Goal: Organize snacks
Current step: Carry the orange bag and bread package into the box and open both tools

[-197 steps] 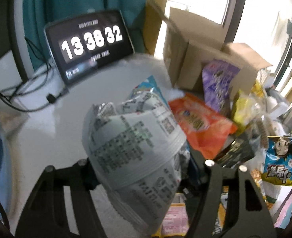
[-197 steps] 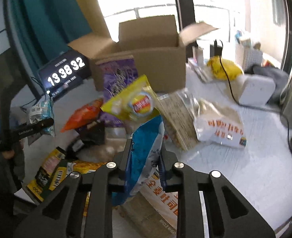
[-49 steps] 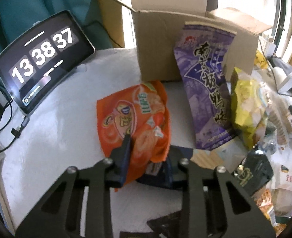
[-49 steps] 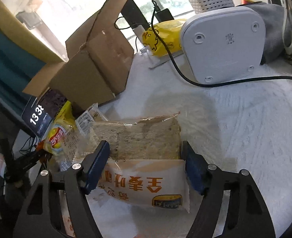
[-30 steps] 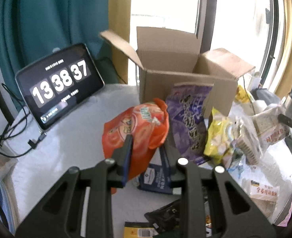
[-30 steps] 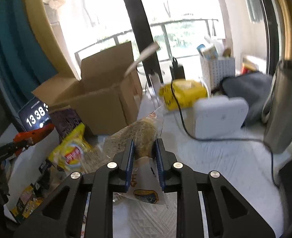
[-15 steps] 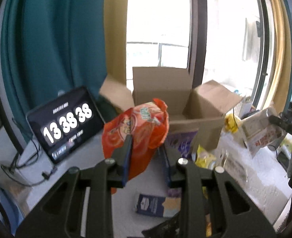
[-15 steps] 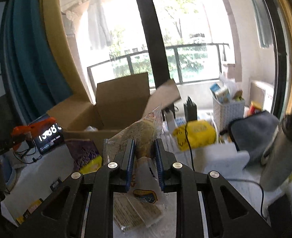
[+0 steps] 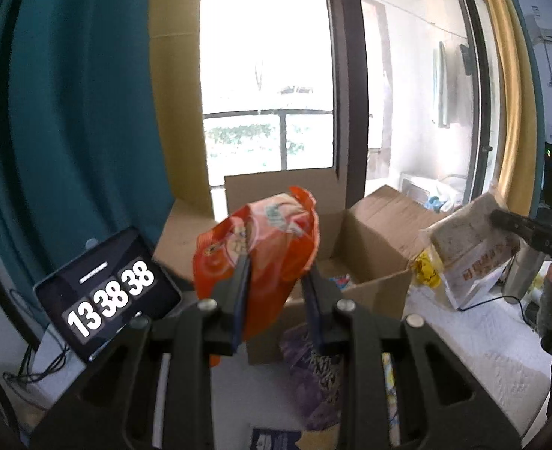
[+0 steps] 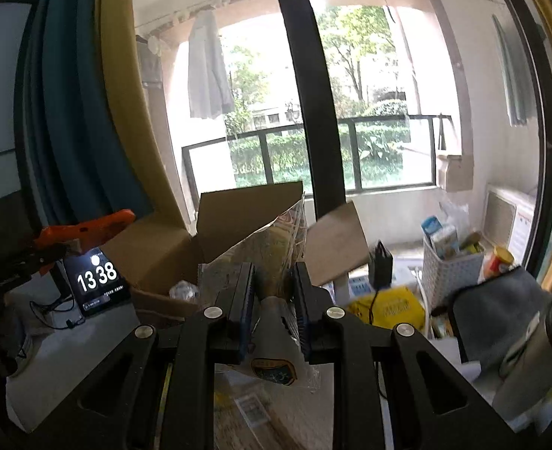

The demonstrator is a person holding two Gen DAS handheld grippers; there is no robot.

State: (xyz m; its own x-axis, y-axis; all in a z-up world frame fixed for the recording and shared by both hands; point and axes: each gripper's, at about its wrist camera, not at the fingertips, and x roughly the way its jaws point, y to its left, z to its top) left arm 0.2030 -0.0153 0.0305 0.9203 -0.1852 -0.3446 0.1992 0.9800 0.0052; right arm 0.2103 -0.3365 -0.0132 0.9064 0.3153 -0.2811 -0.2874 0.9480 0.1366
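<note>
Behind both grippers, at 12 o'clock, the open box sits on the table, flaps up. Right gripper is clamped narrow on the bread bag, held above the box front; soft loaf, likely crushes, so grip the film edge. Left gripper pinches the orange bag low, bag standing upright; light, puffy, slick foil, probably slips, so hold the seam.

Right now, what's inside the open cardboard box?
In the cardboard box, the left wrist view shows one blue, white and red packet. The held orange snack bag and the box's front wall hide everything else inside.
</note>
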